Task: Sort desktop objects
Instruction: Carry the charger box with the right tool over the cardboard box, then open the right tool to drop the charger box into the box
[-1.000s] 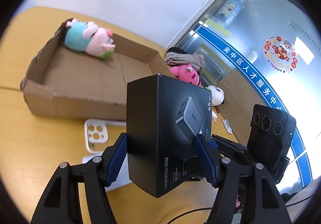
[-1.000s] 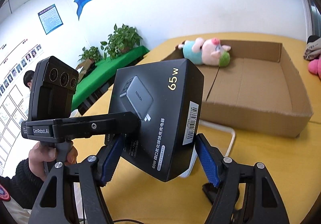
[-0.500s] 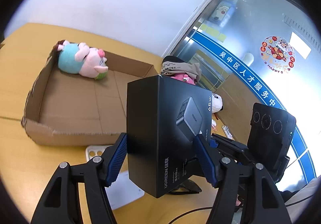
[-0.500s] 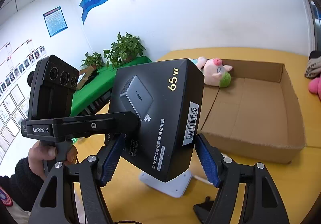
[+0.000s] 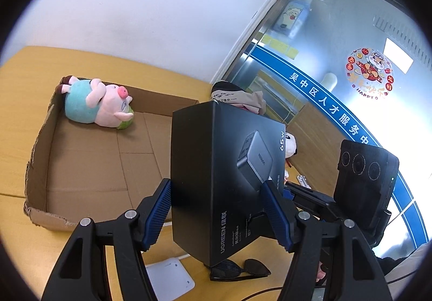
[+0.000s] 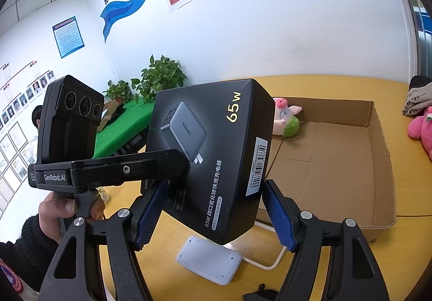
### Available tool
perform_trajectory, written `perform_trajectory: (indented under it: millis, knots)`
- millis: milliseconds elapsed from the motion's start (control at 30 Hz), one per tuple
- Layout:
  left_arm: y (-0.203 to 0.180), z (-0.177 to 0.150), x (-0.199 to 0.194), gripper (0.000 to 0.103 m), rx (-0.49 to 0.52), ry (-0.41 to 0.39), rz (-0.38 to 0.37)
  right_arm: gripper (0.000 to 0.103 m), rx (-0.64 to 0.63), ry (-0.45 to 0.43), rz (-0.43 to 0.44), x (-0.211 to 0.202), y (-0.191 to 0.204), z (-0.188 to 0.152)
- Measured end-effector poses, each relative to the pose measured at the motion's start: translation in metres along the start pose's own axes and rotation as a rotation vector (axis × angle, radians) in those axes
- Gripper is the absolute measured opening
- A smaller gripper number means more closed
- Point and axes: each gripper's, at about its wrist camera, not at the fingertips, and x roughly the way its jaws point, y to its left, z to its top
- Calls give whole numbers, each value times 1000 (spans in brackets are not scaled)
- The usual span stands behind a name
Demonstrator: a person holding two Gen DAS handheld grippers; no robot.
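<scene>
Both grippers hold one black charger box (image 5: 216,182) up in the air above the yellow table (image 5: 16,139). The left gripper (image 5: 218,216) pinches it on two sides, and the right gripper (image 6: 213,216) pinches it too. Just behind the black charger box sits an open cardboard box (image 6: 378,166). A pink pig toy (image 5: 94,104) lies in its far left corner.

charger box (image 6: 216,144): UGREEN, 65W | gripper (image 6: 89,175): GenRobot.AI
</scene>
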Motion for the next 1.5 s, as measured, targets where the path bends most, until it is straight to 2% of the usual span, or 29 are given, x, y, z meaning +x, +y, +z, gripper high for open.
perform_trajectory:
  millis: [567, 1033, 1300, 1500]
  knots:
    - [9, 36, 38, 66, 20, 13, -18, 77, 16, -13, -22, 15, -37, 26]
    - [25, 77, 91, 66, 60, 40, -35, 77, 46, -19, -49, 35, -86, 55]
    - [32, 138, 131, 67, 107, 22, -42, 77, 40, -38, -57, 51, -129, 107]
    - [61, 172, 177, 67, 73, 50, -45, 77, 56, -15, -58, 81, -173, 146]
